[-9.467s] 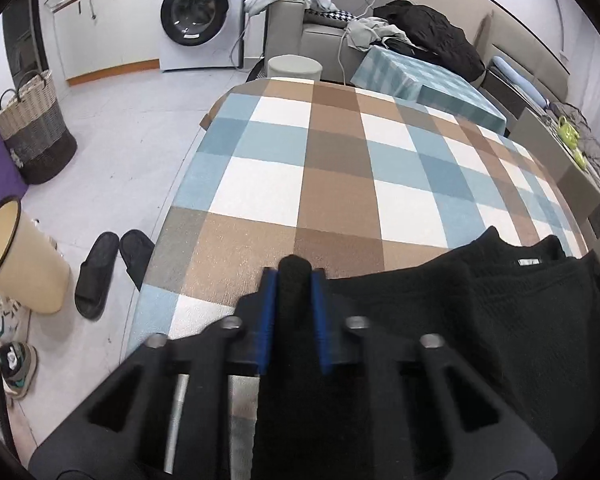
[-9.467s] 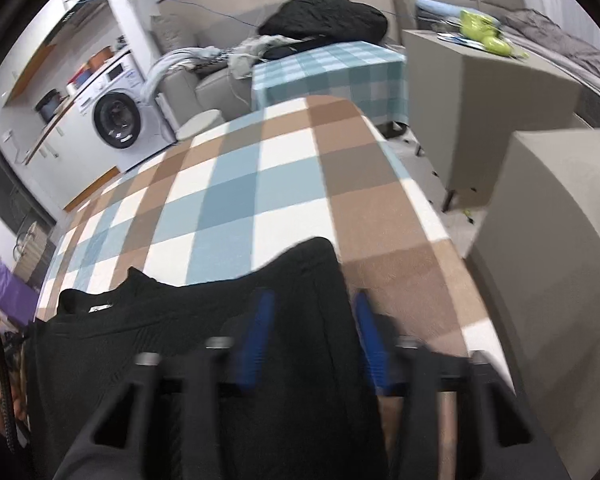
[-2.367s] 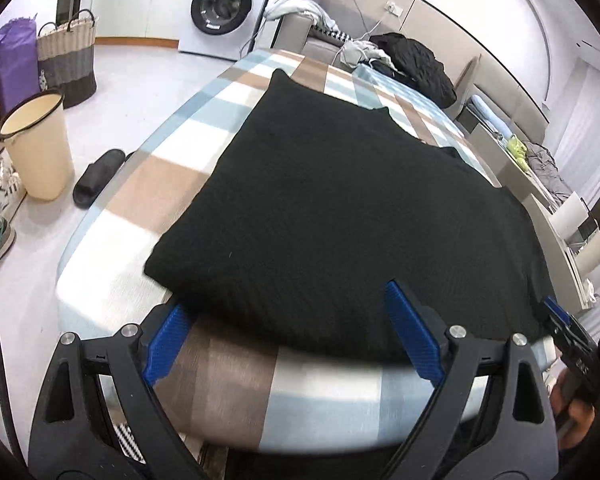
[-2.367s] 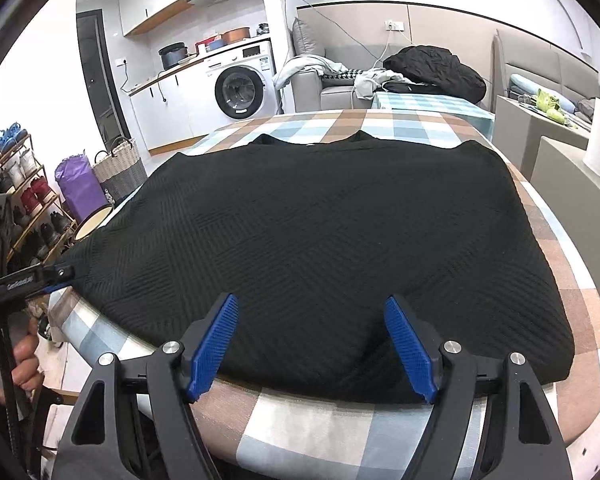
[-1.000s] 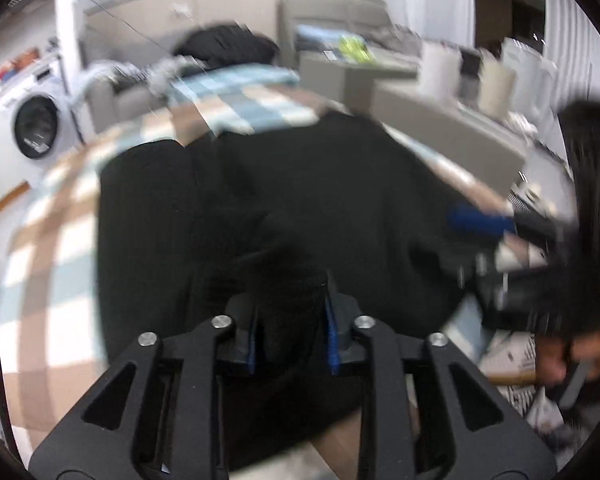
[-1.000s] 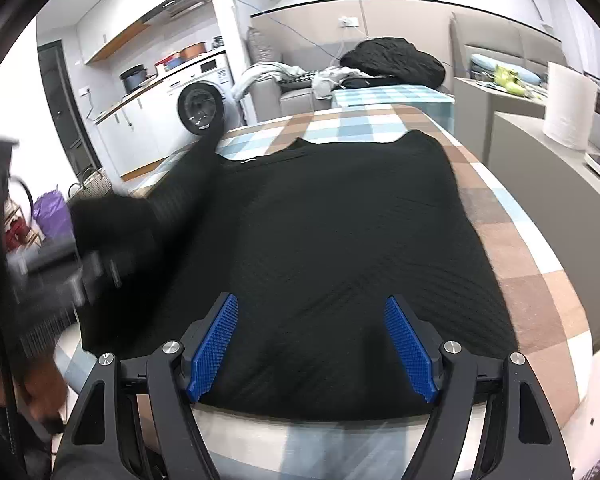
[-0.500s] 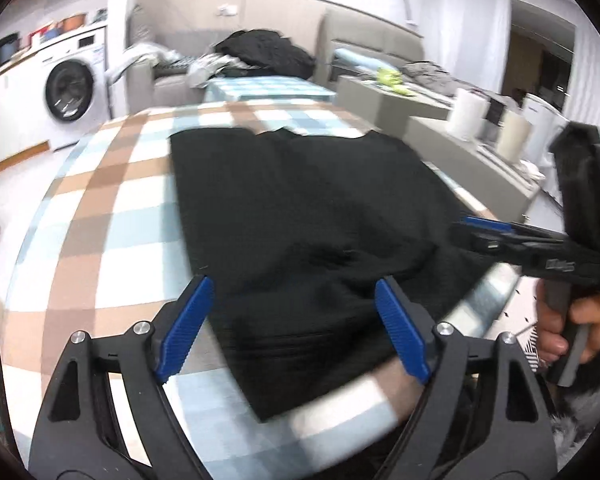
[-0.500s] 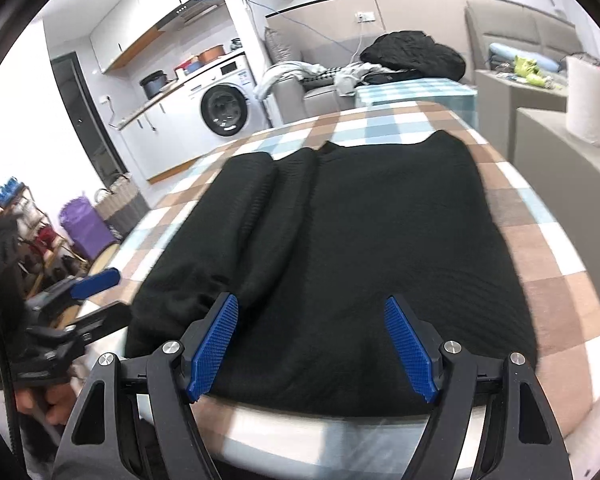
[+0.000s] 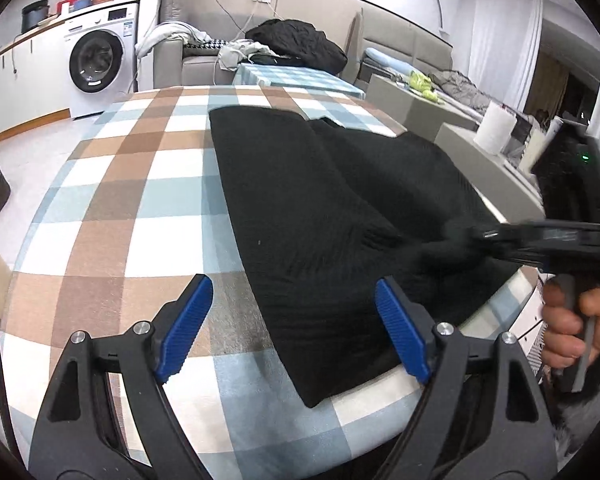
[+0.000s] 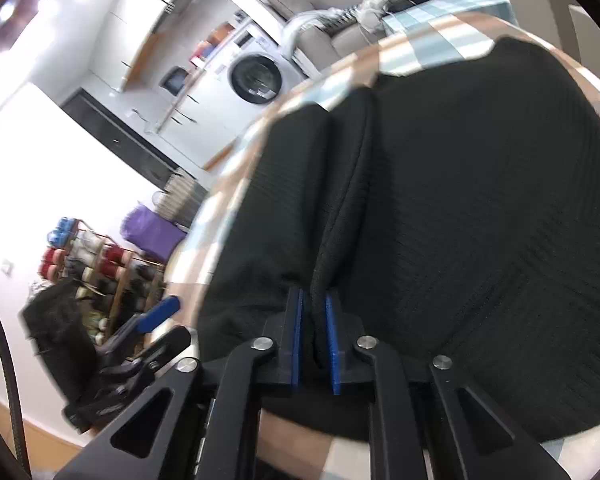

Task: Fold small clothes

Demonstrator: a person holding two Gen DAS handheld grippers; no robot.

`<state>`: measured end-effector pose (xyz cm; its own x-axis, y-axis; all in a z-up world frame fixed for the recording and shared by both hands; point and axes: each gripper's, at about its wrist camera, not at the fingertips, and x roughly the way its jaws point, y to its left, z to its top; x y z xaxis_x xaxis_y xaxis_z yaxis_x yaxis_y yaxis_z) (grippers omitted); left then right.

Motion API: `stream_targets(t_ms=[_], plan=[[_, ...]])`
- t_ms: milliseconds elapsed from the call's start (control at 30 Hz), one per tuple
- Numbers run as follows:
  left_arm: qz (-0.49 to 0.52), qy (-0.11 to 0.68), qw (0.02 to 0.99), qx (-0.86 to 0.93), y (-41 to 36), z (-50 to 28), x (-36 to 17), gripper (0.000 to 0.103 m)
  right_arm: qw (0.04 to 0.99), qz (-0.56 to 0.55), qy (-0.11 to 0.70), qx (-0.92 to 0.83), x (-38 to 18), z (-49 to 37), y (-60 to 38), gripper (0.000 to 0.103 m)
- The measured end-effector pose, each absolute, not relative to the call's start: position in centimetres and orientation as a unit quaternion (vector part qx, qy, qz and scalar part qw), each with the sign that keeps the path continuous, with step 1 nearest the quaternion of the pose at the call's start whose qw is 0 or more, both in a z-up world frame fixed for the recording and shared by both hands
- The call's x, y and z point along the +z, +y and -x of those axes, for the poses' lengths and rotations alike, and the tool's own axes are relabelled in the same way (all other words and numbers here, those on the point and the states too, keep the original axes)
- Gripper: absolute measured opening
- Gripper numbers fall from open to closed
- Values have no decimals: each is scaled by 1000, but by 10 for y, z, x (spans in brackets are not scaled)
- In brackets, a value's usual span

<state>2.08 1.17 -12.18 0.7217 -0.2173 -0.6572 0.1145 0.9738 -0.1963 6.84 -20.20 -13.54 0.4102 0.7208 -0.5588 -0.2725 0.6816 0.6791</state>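
A black knit sweater [image 9: 324,200] lies on the checked table [image 9: 140,184], its left side folded over toward the middle. My left gripper [image 9: 296,332] is open and empty above the near table edge, by the sweater's lower left corner. My right gripper [image 10: 312,344] is shut on the sweater [image 10: 460,208] at the near end of the folded edge. It also shows in the left wrist view [image 9: 476,236], pinching a raised bunch of cloth. The left gripper shows at the lower left of the right wrist view [image 10: 156,312].
A washing machine [image 9: 96,60] and a sofa [image 9: 204,60] with dark clothes stand beyond the table. Grey cabinets [image 9: 460,136] with paper rolls stand to the right. A shoe rack [image 10: 92,272] and a purple bag [image 10: 152,232] are on the floor at left.
The left gripper folded the sweater's side over, let go and drew back open. The right gripper moved in low and closed on the folded edge near the hem.
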Motion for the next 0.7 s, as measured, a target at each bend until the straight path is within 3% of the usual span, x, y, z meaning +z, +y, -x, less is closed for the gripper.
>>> stream_targets(t_ms=[133, 300, 433, 700], plan=[[73, 358, 926, -94, 12, -21, -119, 82, 796, -272, 414, 347, -113, -49, -217, 9], [52, 387, 915, -102, -1, -27, -135, 82, 795, -215, 495, 276, -153, -51, -217, 11], [19, 401, 909, -110, -15, -27, -143, 82, 827, -185, 458, 269, -131, -40, -216, 40], [5, 412, 904, -116, -23, -25, -149, 82, 848, -150, 414, 296, -110, -40, -189, 41]])
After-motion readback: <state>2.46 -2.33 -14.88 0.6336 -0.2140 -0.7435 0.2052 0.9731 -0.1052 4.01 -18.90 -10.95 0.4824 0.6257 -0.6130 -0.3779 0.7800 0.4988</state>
